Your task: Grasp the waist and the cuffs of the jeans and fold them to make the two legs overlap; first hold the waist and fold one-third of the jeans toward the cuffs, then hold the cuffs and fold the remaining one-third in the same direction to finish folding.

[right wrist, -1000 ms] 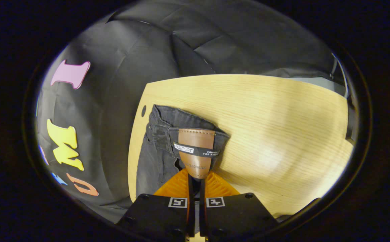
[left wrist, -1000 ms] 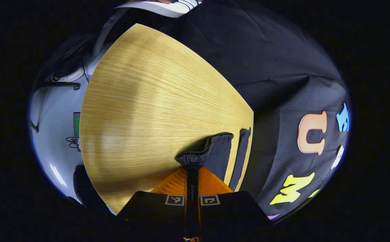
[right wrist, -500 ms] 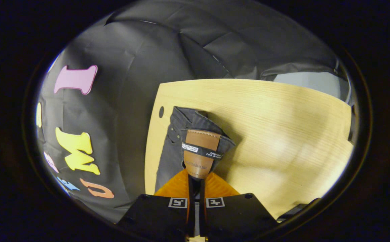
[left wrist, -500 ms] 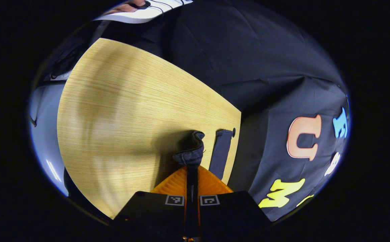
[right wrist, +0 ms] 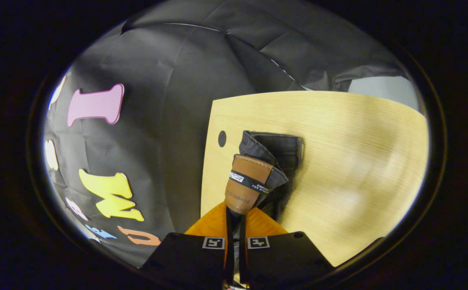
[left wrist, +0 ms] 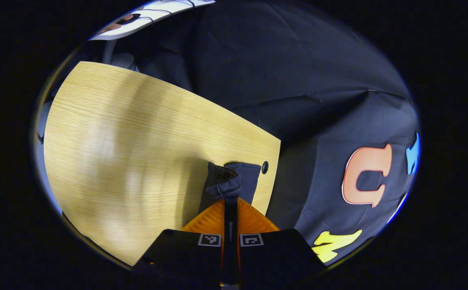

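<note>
Left gripper (left wrist: 230, 200) jaws pinched tight on the jeans' cuffs (left wrist: 225, 186), lower centre; right gripper (right wrist: 236, 213) jaws clamped on the waist (right wrist: 246, 184); jeans (right wrist: 276, 150) draped over the wooden surface (right wrist: 350, 161).

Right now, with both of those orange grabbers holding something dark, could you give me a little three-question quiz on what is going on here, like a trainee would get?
1. True or false: the right gripper is pinching the jeans at the end with the brown patch.
2. Which end of the jeans does the left gripper hold? A) a cuff B) a belt loop C) a pocket
3. Fill in: the jeans lie on a wooden ___, close to its edge with the round hole.

Key: 1 true; 2 A; 3 table.
</note>
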